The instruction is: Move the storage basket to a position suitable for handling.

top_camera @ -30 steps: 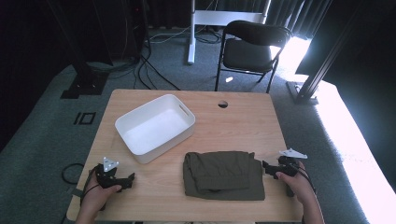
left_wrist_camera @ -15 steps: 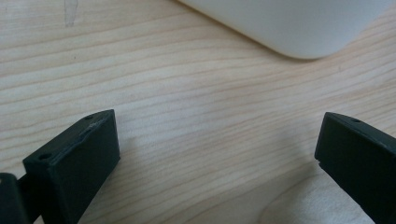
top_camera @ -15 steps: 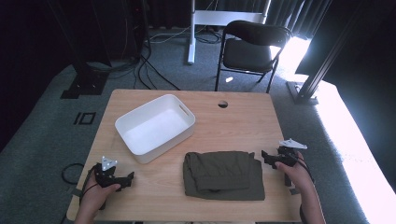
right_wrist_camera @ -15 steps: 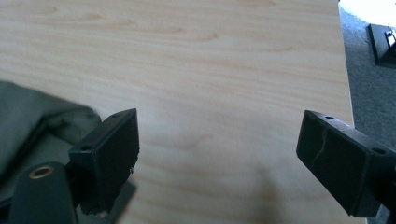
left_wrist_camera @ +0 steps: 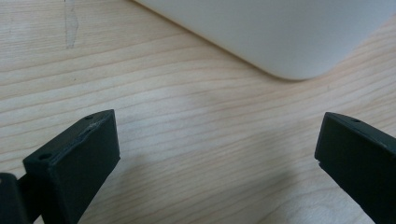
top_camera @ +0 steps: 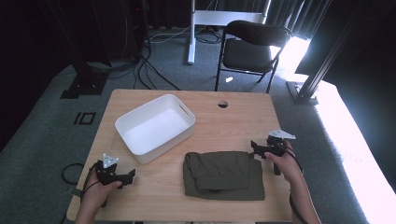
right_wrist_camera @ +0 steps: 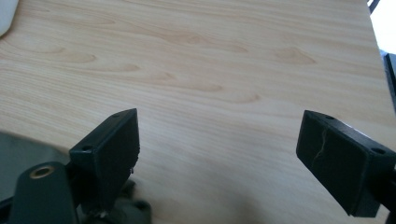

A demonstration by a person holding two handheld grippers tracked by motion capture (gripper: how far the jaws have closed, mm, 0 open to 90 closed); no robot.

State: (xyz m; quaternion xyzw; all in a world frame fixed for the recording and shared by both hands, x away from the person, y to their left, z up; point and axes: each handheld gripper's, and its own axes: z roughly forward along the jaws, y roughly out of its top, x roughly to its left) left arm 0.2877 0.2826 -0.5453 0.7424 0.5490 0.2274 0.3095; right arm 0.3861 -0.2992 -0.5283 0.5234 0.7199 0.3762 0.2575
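Note:
A folded olive-green garment (top_camera: 223, 174) lies on the wooden table (top_camera: 233, 121) near its front edge. A white rectangular bin (top_camera: 155, 127) stands empty at the table's left middle. My left gripper (top_camera: 132, 174) rests low at the front left corner, open, its jaws wide apart over bare wood with the white bin (left_wrist_camera: 280, 32) just ahead. My right gripper (top_camera: 252, 148) hovers at the garment's right edge, open with nothing between its jaws. A dark corner of the garment (right_wrist_camera: 18, 154) shows at the lower left in the right gripper view.
A round cable hole (top_camera: 222, 104) sits near the table's far edge. A black folding chair (top_camera: 250, 46) and a white desk leg (top_camera: 191, 32) stand behind the table. Cables (top_camera: 149, 60) run over the grey carpet. Bright sunlight falls on the floor at the right.
My right gripper has lifted and moved slightly away from the person, toward the garment's upper right corner. The left gripper has stayed in place.

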